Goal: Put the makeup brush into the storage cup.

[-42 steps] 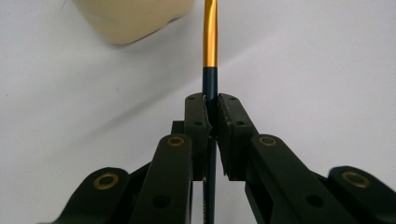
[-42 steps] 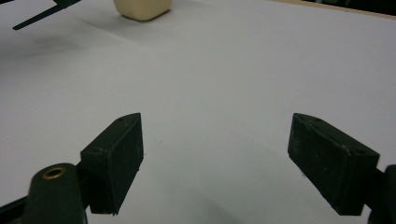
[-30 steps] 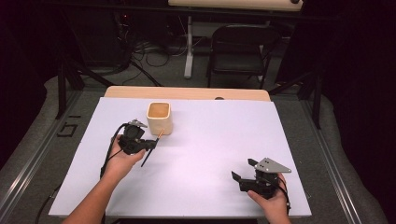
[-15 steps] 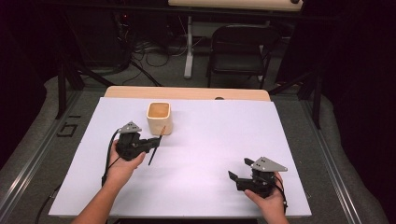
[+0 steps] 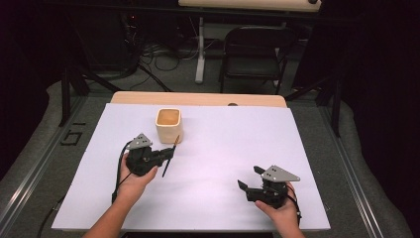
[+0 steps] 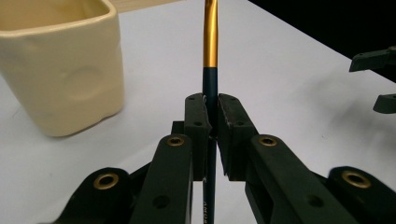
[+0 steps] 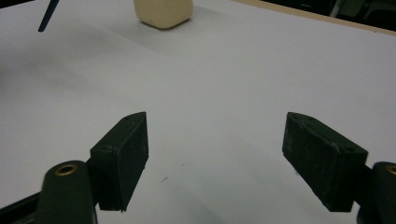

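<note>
A thin brush (image 5: 174,145) with a dark blue shaft and a gold band (image 6: 210,46) is clamped between the jaws of my left gripper (image 5: 167,156) (image 6: 211,112). It stands nearly upright, with its top end close beside the cream cup (image 5: 168,125) (image 6: 60,65). The cup is upright at the back left of the white sheet (image 5: 223,148). My right gripper (image 5: 249,177) (image 7: 217,154) hovers near the front right, its jaws wide apart with only bare sheet between them. The right gripper view shows the cup (image 7: 163,11) far ahead and the brush's lower tip (image 7: 48,16).
The white sheet covers a wooden table whose far edge (image 5: 198,98) shows behind the cup. A black chair (image 5: 255,49) and floor cables lie beyond the table. Bare sheet stretches between the two grippers.
My left gripper has shifted slightly and turned the held brush more upright, its top now nearer the cup. My right gripper has drifted a little to the left, still open.
</note>
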`<state>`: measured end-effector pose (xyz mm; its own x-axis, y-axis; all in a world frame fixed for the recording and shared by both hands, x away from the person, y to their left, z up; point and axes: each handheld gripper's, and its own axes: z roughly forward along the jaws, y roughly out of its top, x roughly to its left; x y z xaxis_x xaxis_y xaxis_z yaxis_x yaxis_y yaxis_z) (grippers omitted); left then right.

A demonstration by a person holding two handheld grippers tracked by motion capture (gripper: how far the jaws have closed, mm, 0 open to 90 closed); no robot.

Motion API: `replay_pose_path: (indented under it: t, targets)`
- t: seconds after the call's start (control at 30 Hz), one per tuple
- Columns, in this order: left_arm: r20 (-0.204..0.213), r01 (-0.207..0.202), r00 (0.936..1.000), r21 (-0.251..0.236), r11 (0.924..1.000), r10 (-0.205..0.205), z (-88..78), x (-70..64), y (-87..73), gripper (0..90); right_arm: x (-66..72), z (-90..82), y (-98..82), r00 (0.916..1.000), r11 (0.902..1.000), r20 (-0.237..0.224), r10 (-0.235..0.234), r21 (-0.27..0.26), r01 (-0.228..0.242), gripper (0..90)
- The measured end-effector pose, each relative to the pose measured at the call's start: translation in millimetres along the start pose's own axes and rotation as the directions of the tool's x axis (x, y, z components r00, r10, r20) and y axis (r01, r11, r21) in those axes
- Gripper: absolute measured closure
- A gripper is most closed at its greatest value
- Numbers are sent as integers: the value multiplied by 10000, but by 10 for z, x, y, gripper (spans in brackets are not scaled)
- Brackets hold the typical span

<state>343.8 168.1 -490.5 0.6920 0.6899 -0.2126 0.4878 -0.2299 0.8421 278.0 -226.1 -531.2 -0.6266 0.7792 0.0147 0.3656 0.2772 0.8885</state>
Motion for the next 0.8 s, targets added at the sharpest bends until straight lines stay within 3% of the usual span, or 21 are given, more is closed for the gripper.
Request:
replay_pose_path:
  t: [0.23,0.5,0.67,0.8]
  targets:
    - [37,-244,9997,46,9997,244,33,-78,10,829,69,73,43,9998,9996,-181,-62,274,67,230]
    - [492,-365,9981,-191,9992,374,128,-229,76,830,189,233,179,9967,9997,-808,46,239,-27,287]
    - [772,-456,9959,-303,9985,478,210,-329,125,829,296,384,284,9913,9999,-1315,25,120,-10,347]
    - [930,-545,9940,-439,9976,584,252,-387,157,830,348,490,336,9841,9995,-1755,286,158,-262,358]
